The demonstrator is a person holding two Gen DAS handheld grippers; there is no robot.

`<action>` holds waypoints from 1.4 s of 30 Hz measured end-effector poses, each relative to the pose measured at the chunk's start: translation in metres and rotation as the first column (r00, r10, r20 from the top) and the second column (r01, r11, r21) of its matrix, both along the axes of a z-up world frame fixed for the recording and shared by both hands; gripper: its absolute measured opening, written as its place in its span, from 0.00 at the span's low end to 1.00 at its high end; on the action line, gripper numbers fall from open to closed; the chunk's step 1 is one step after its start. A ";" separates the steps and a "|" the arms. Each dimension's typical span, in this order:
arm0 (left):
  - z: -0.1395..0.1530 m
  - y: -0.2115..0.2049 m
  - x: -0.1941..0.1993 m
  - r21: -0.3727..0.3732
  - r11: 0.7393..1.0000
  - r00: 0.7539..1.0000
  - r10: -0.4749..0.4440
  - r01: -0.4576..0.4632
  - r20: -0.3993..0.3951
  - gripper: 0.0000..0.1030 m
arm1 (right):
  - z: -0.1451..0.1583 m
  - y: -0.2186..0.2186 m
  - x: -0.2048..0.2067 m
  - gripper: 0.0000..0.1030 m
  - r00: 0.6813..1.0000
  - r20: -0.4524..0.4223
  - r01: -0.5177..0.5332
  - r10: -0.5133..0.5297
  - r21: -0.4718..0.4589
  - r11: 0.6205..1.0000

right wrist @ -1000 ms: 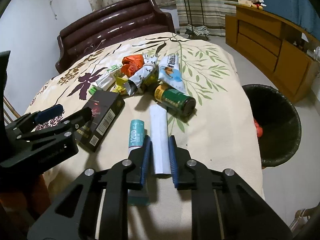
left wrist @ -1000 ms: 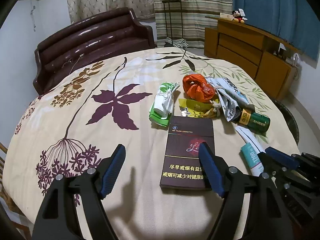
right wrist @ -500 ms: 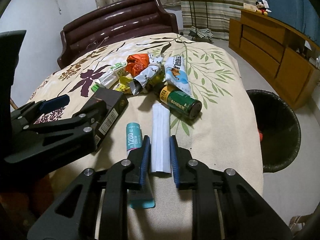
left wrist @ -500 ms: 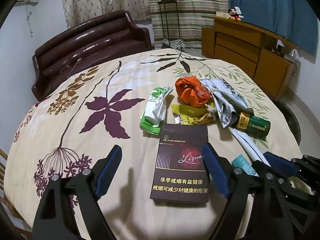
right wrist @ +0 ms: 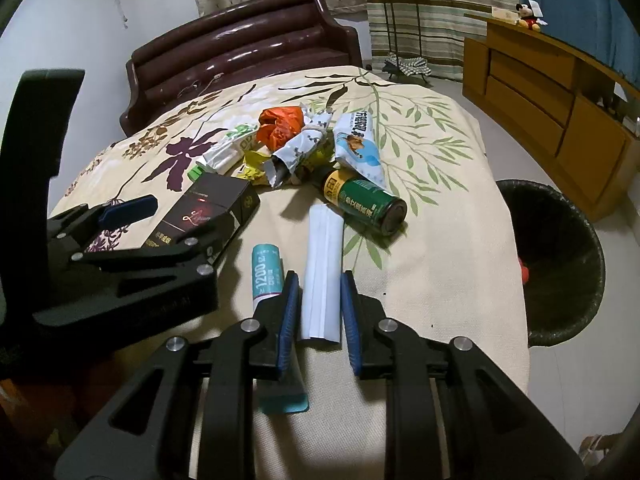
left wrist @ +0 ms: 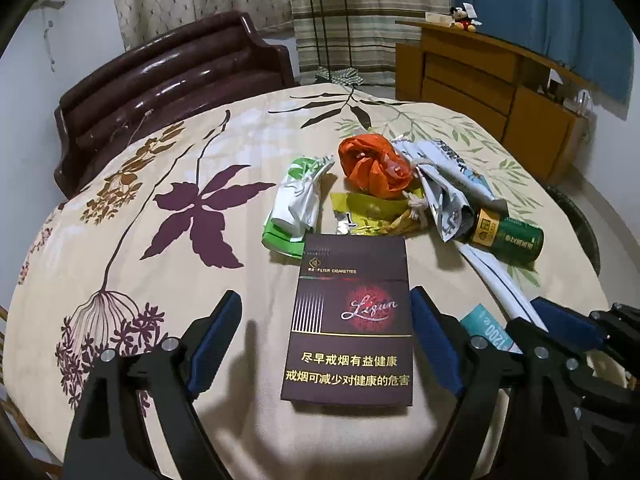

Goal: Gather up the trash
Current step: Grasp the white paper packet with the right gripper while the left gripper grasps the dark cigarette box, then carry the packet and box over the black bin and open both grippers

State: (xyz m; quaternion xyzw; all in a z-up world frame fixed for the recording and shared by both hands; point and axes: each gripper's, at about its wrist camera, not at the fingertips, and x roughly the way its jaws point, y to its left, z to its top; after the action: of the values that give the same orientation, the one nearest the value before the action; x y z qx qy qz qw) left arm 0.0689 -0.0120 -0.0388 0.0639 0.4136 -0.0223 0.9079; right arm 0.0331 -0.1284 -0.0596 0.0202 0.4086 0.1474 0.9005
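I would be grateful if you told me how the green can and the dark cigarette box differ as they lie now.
The green can is round and lies on its side; the dark cigarette box is flat and lies face up. The can is green with a gold band; the box is dark maroon with a red emblem. The box sits between the left tool's open fingers; the can has no tool around it. Both rest on the floral cloth.

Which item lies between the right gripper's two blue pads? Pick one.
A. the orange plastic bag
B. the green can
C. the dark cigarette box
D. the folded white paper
D: in the right wrist view the folded white paper runs lengthwise between the pads of the right gripper; the green can lies beyond it.
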 end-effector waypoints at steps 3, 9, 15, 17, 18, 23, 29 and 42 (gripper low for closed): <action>-0.002 0.002 0.001 -0.019 1.000 1.000 -0.015 0.015 -0.018 0.67 | 0.000 0.001 0.000 0.20 1.000 0.004 -0.001 0.001 -0.008 1.000; -0.006 0.005 0.001 -0.057 0.998 0.998 -0.039 0.036 -0.044 0.53 | 0.000 0.002 -0.001 0.17 1.000 0.009 0.000 0.000 -0.016 1.000; -0.004 0.001 -0.005 -0.042 0.998 0.998 -0.053 0.052 -0.026 0.53 | -0.001 0.002 -0.001 0.16 1.000 0.014 -0.005 0.005 -0.027 1.000; -0.003 0.001 -0.005 -0.041 0.998 0.998 -0.055 0.054 -0.021 0.53 | 0.000 0.002 -0.001 0.15 1.000 0.012 -0.008 0.008 -0.023 1.000; -0.003 0.001 -0.005 -0.040 0.998 0.998 -0.054 0.054 -0.020 0.53 | 0.000 0.002 -0.001 0.15 1.000 0.011 -0.010 0.010 -0.020 1.000; 0.000 0.002 -0.008 -0.045 0.998 0.999 -0.051 0.050 -0.007 0.53 | 0.000 0.003 -0.002 0.14 1.000 0.008 -0.018 0.018 -0.005 1.000; 0.009 0.005 -0.016 -0.055 0.997 0.999 -0.046 0.047 0.015 0.53 | 0.005 0.005 -0.007 0.14 0.999 0.017 -0.028 0.028 0.003 1.000; 0.046 -0.005 -0.028 -0.091 0.994 0.991 -0.047 0.059 0.129 0.53 | 0.050 -0.024 -0.017 0.14 0.989 0.145 0.034 -0.040 0.047 0.998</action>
State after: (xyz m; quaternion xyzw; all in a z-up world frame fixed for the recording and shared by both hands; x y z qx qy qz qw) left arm 0.0410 -0.0165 0.0071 0.0332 0.3519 -0.0618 0.9334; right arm 0.0159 -0.1528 -0.0094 0.0370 0.3379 0.1409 0.9299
